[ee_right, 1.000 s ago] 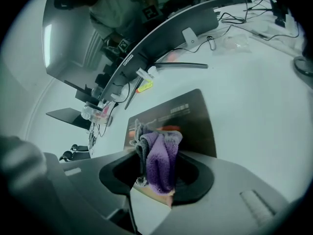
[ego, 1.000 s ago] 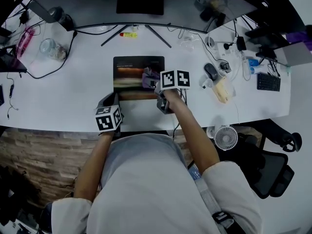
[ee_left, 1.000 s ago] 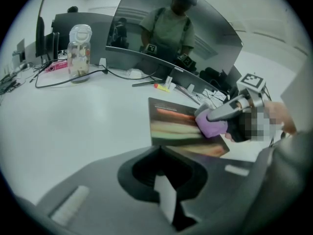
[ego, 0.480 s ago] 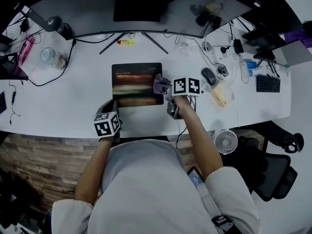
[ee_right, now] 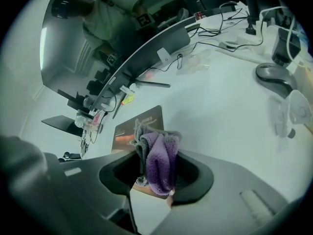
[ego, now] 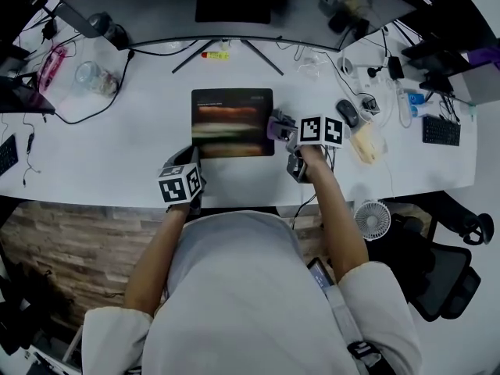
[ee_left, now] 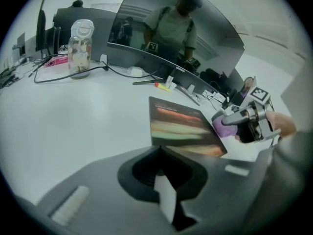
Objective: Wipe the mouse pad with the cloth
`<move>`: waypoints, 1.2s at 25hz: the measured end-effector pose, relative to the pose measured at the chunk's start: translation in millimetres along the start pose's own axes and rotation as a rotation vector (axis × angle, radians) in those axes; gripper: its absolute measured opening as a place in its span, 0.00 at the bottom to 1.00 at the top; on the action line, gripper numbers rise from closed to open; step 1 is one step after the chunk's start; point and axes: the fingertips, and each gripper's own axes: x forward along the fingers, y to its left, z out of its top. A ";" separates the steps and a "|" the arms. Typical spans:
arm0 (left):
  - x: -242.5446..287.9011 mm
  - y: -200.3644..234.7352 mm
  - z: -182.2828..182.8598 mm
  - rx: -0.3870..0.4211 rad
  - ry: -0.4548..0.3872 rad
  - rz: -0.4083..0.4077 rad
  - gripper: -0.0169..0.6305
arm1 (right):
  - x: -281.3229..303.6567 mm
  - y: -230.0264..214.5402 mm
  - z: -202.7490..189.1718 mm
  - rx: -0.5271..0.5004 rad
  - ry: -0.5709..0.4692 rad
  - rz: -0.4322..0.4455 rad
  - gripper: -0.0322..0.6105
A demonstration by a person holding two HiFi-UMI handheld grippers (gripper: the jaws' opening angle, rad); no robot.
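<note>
**Head view and both gripper views.** The mouse pad (ego: pixel 233 122), dark with blurred coloured bands, lies flat at the middle of the white desk (ego: pixel 109 143), towards its front edge. The right gripper (ee_right: pixel 157 173) pinches a bunched purple-and-grey cloth (ee_right: pixel 159 158) between its jaws. The cloth sits at the pad's right edge. The left gripper (ee_left: pixel 157 151) is at the desk's front edge, just beside the pad's near left corner. Its jaws are pressed together on nothing. A computer mouse (ego: pixel 348 112) lies well apart, towards the desk's right edge.
</note>
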 end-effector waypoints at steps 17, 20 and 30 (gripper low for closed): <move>-1.9 1.0 -2.5 -0.034 0.040 -0.056 0.03 | 67.4 135.1 -81.5 -0.062 0.090 0.207 0.33; -1.2 0.2 -1.9 -0.022 0.044 -0.073 0.03 | 76.8 145.7 -84.9 -0.073 0.097 0.215 0.33; -1.0 0.5 -2.2 -0.022 0.056 -0.084 0.03 | 90.9 155.8 -89.3 -0.100 0.104 0.220 0.33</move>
